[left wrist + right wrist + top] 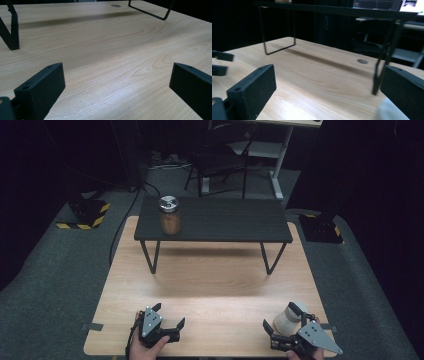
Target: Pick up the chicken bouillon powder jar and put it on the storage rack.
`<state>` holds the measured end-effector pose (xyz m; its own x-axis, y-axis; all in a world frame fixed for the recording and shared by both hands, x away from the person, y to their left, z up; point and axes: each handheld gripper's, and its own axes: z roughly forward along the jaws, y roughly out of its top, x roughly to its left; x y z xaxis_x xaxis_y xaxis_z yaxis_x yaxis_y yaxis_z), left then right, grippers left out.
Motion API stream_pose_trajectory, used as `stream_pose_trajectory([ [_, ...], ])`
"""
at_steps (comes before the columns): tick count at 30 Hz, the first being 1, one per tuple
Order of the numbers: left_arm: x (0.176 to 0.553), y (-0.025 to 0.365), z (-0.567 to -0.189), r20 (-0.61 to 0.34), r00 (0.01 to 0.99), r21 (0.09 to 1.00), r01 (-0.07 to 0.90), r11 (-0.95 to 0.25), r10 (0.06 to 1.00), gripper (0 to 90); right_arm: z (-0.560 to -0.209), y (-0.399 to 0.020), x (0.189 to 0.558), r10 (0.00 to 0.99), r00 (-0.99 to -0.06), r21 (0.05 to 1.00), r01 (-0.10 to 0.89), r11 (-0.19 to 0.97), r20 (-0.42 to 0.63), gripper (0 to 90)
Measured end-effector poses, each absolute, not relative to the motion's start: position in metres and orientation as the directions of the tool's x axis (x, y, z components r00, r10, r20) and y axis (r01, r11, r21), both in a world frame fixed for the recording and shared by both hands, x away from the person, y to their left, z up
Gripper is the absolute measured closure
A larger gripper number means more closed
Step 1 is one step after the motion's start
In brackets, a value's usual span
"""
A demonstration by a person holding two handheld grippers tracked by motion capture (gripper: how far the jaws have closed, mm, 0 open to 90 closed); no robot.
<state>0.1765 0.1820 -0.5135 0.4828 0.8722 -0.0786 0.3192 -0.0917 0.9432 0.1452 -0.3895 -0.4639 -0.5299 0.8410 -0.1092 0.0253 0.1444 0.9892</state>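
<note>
1 white cup (287,319) by right gripper (283,321); left gripper (169,315): both wide, empty.

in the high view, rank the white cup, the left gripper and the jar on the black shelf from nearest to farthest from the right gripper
1. White cup: right beside the right gripper, at the table's near right corner.
2. Left gripper: across the near edge, on the left.
3. Jar: far left, on top of the black shelf.
</note>
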Motion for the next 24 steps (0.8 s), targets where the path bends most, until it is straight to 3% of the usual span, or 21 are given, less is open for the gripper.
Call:
stream_pose_trajectory([
  [15,0.177,0.182,-0.514,-0.085,0.485,0.943,0.322,-0.088,0.871,0.4,-0.466,-0.402,0.137,0.91,-0.396,0.989,0.033,0.147,-0.122,0.0],
  [24,0.177,0.182,-0.514,-0.086,0.486,0.943,0.322,-0.087,0.87,0.4,-0.474,-0.41,0.143,0.921,-0.382,0.99,0.076,0.119,-0.081,0.0],
])
